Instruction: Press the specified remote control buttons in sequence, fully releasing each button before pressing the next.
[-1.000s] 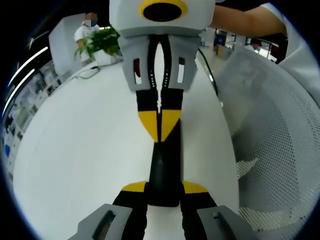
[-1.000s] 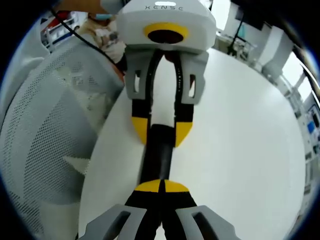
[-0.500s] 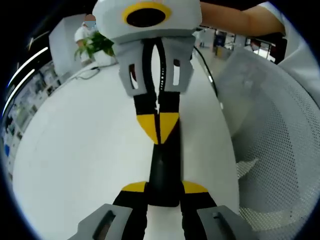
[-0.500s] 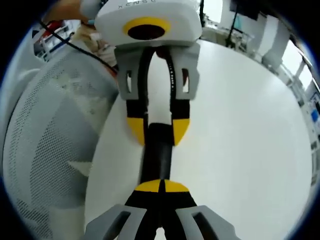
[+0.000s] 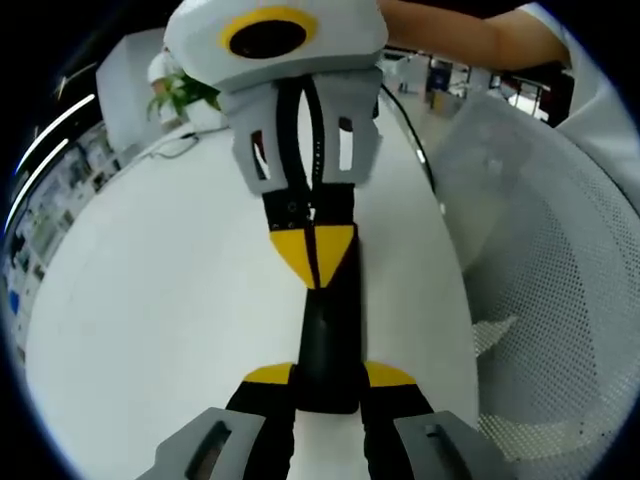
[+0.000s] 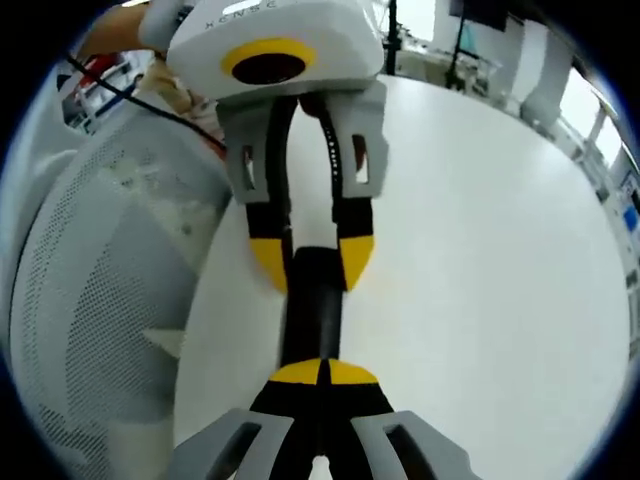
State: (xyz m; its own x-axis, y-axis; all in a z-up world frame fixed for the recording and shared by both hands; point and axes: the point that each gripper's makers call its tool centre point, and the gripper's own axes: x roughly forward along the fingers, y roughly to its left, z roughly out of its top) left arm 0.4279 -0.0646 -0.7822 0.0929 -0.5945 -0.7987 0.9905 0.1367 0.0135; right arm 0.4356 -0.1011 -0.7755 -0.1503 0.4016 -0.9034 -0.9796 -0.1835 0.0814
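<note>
So the remote control (image 5: 328, 340) is this long black bar lying on the white bench (image 5: 170, 300), and it's pinched at one end by the left tongs (image 5: 328, 378). In the left gripper view their two yellow-tipped jaws sit one on each side of the near end of the remote, pressed against it, so they're clamped on it.

The right tongs (image 5: 314, 250) come in from the far side in that same view, pointing back toward the camera. Their yellow tips are squeezed together into one point with no gap, and that point sits on top of the remote, about midway along it. Can't make out any buttons, the surface is just dark.

Right gripper view tells the same thing from the other end: the right tongs (image 6: 322, 373) rise from the bottom with tips touching each other, resting on the remote (image 6: 312, 310), and the left tongs (image 6: 311, 262) straddle the far end of it with their yellow tips on both sides.

A white mesh chair (image 5: 560, 300) stands beside the bench, right of the left tongs. Past the right tongs there's a potted plant (image 5: 183, 92) at the far edge of the bench, and a person's bare arm (image 5: 470, 35) reaches in up top.
</note>
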